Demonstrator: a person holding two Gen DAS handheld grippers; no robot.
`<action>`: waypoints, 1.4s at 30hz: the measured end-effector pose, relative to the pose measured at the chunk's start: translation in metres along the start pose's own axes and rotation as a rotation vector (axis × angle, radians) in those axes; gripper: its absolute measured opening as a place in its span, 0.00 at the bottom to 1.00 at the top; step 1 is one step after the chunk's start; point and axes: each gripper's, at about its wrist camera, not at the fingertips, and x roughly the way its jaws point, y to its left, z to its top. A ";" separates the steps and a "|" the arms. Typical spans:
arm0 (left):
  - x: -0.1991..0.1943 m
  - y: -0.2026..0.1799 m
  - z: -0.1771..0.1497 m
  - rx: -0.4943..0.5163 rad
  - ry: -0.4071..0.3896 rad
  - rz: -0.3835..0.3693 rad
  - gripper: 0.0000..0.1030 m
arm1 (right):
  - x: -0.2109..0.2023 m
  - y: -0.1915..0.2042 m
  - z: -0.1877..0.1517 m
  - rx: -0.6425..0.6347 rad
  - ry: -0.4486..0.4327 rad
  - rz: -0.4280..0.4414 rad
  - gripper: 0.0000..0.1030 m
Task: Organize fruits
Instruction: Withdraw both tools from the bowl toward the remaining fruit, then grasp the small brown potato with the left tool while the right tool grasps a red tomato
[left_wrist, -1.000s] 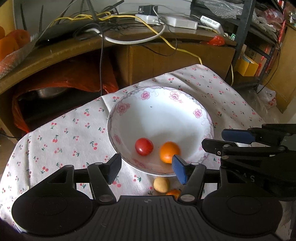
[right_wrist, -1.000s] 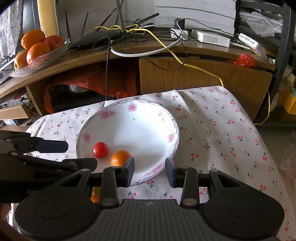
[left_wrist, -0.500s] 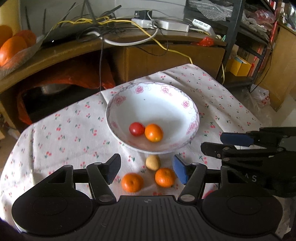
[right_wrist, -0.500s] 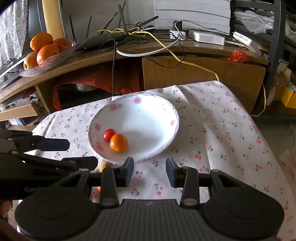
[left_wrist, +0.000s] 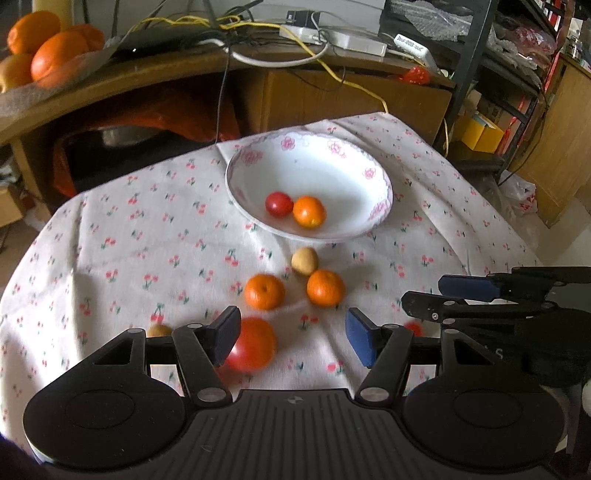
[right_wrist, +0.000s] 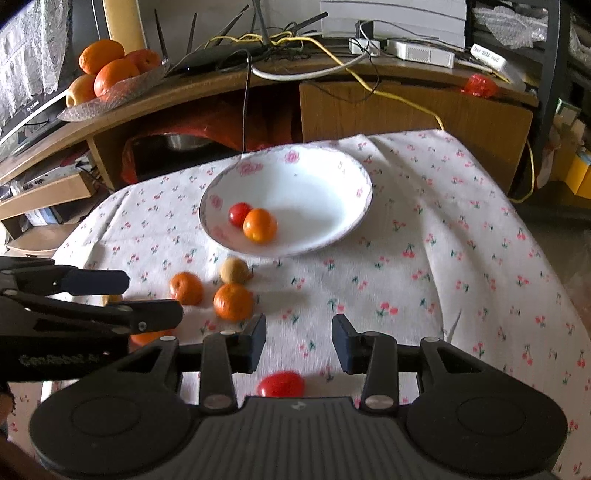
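Fingers on both tools stand apart and grip nothing: the left gripper (left_wrist: 291, 341) hangs low with a red tomato (left_wrist: 251, 344) beside its left pad, probably the next pick, though blur makes that unsure. Two fruits, a small tomato (left_wrist: 279, 203) and an orange (left_wrist: 309, 211), already sit in the bowl (left_wrist: 380, 184), the collecting place. Two mandarins (left_wrist: 264, 291) and a pale fruit (left_wrist: 304, 260) lie on the cloth (left_wrist: 110, 258) between bowl and tools. Beneath the right gripper (right_wrist: 298, 343) lies a red fruit (right_wrist: 280, 384).
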 end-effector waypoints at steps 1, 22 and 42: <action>-0.001 0.001 -0.004 -0.005 0.006 0.001 0.68 | 0.000 0.000 -0.003 0.002 0.005 0.000 0.38; 0.015 0.012 -0.051 -0.025 0.128 0.053 0.68 | 0.005 0.001 -0.027 -0.022 0.064 0.013 0.44; 0.016 0.004 -0.054 0.022 0.103 0.056 0.41 | 0.010 0.004 -0.030 -0.063 0.082 0.029 0.52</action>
